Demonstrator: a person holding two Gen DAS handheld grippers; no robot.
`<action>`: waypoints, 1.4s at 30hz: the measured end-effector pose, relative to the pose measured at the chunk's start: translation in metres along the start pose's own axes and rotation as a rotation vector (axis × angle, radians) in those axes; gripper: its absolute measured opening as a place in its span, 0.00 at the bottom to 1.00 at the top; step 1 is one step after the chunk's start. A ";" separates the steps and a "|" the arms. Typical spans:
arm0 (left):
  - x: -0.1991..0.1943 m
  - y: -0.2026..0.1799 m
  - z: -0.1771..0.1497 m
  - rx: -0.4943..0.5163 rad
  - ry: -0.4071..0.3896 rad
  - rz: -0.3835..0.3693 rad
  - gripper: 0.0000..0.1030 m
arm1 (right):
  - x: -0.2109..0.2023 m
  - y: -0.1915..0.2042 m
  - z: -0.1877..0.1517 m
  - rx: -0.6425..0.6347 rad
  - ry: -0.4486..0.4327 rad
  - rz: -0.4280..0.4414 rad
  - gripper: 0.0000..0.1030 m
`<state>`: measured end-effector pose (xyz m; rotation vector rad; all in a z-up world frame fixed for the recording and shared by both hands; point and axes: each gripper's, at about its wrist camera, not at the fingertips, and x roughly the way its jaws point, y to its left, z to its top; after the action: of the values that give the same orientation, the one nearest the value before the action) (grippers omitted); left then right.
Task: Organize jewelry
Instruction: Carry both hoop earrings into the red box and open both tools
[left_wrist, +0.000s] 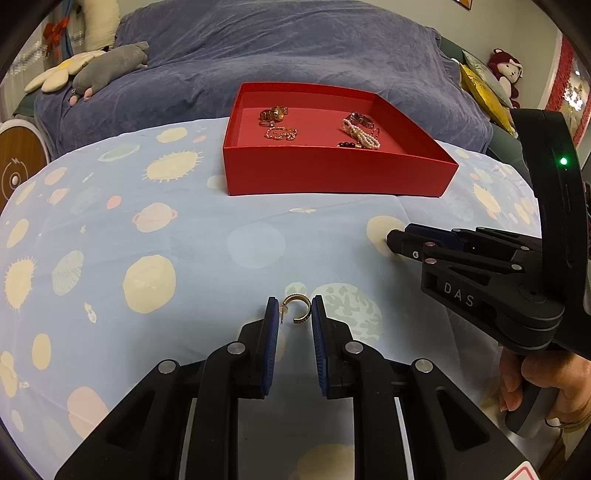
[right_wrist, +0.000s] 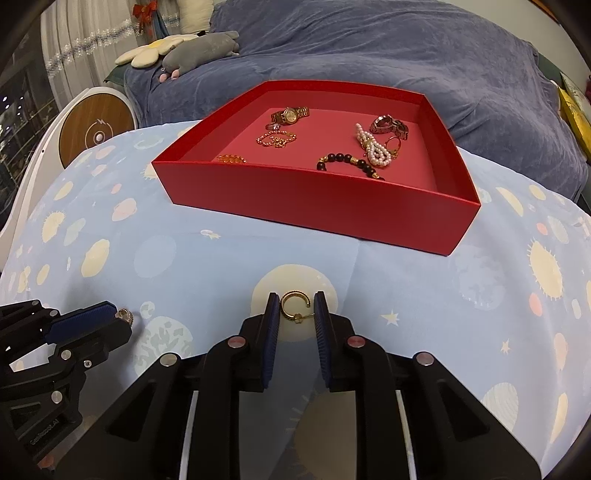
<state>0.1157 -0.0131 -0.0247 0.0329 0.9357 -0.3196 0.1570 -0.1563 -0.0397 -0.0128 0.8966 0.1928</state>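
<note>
Two matching gold hoop earrings lie on the planet-print cloth. One earring (left_wrist: 296, 296) sits between the blue pads of my left gripper (left_wrist: 294, 302), which is shut on it; the right wrist view shows this earring (right_wrist: 125, 315) at the left gripper's (right_wrist: 118, 314) tip. My right gripper (right_wrist: 295, 299) is shut on the other earring (right_wrist: 293, 293), its post against the right pad. From the left wrist view the right gripper (left_wrist: 395, 242) points down at the cloth. Behind stands a red box (right_wrist: 295, 199) holding watches, a pearl string, a bead bracelet and gold chains.
The red box (left_wrist: 332, 162) sits at the cloth's far edge. Beyond it lies a blue-grey blanket (left_wrist: 295, 48) with plush toys (left_wrist: 107, 70) at the left. A round wooden-faced device (right_wrist: 96, 129) stands at the left. A hand (left_wrist: 535, 384) holds the right gripper's handle.
</note>
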 end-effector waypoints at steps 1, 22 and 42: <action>-0.001 0.001 0.001 0.000 -0.003 -0.002 0.15 | -0.003 0.000 0.000 0.009 0.000 0.008 0.18; 0.025 -0.005 0.169 0.027 -0.105 0.003 0.15 | -0.032 -0.054 0.125 0.131 -0.139 0.030 0.18; 0.080 0.009 0.177 -0.045 -0.073 0.030 0.37 | 0.008 -0.081 0.117 0.187 -0.100 0.008 0.21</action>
<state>0.3013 -0.0544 0.0163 -0.0063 0.8695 -0.2704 0.2669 -0.2239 0.0214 0.1727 0.8117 0.1160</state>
